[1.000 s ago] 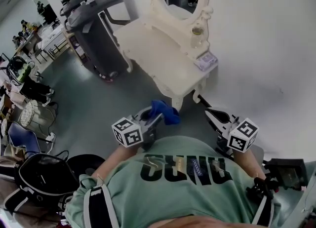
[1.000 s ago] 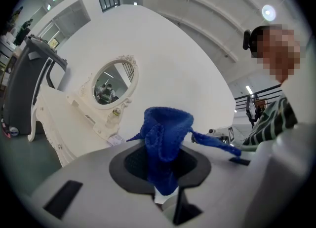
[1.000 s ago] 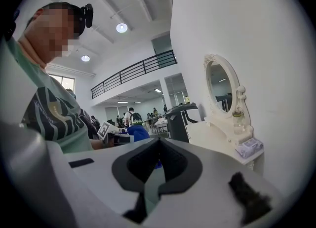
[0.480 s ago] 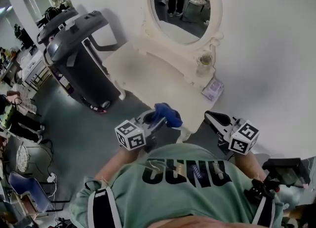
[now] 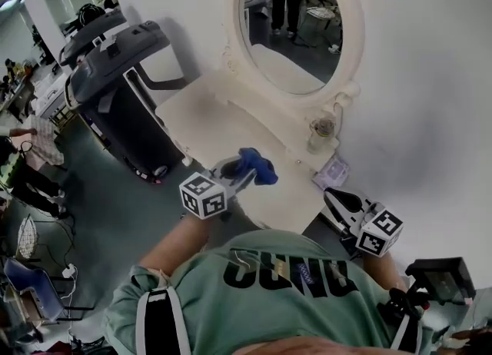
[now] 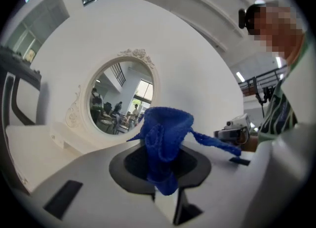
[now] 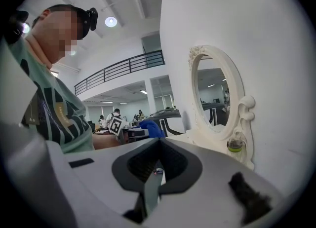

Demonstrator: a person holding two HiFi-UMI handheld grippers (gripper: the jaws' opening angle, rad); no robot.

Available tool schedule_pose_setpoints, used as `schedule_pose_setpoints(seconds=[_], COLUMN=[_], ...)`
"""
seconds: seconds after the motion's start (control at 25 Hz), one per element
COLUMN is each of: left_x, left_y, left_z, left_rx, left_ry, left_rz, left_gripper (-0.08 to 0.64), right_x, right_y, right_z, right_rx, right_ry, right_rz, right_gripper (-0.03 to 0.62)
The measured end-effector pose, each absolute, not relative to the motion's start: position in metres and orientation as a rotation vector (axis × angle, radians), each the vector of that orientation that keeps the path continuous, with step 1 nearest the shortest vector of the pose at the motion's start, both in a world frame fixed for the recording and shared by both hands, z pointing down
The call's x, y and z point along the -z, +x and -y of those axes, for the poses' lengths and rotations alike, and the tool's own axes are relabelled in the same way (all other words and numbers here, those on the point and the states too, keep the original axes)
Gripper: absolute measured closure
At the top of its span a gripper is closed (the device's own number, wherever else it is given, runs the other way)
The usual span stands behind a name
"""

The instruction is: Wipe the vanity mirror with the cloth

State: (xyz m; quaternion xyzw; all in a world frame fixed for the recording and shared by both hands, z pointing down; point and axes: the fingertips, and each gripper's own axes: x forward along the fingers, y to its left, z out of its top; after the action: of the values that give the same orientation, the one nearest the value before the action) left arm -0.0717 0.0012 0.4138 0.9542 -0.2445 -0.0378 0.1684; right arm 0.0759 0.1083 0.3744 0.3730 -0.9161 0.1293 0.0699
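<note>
left tongs [image 5: 238, 176] clamp the blue cloth [image 5: 256, 167] over the white worktop [image 5: 201, 119], well short of the oval vanity mirror [image 5: 296, 31], while right tongs [image 5: 339, 200] hang pinched together, empty, near the wall.

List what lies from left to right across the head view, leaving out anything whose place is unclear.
Treadmill → blue cloth clamped in the left gripper → right gripper. The mirror, jar and small pack overlap these sideways, so they are left out.
</note>
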Motion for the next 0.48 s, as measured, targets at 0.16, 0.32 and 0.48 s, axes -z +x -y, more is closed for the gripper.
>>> schedule_pose_setpoints(seconds=[0.16, 0.32, 0.48], left_x=[-0.384, -0.334, -0.294], left_y=[-0.054, -0.040, -0.034], left_z=[0.085, 0.177, 0.277], left_rx=[-0.021, -0.141, -0.349], left_ry=[2.805, 2.854, 2.945], left_rz=[1.062, 1.361, 1.556], left_gripper=[0.476, 0.476, 0.476], right_x=[-0.363, -0.349, -0.350], right_y=[0.121, 0.148, 0.150], right_z=[-0.059, -0.016, 0.015], right_rx=[-0.286, -0.217, -0.166], right_ry=[0.986, 0.889, 0.903], right_rz=[2.821, 2.883, 2.887], right_gripper=[0.580, 0.580, 0.580])
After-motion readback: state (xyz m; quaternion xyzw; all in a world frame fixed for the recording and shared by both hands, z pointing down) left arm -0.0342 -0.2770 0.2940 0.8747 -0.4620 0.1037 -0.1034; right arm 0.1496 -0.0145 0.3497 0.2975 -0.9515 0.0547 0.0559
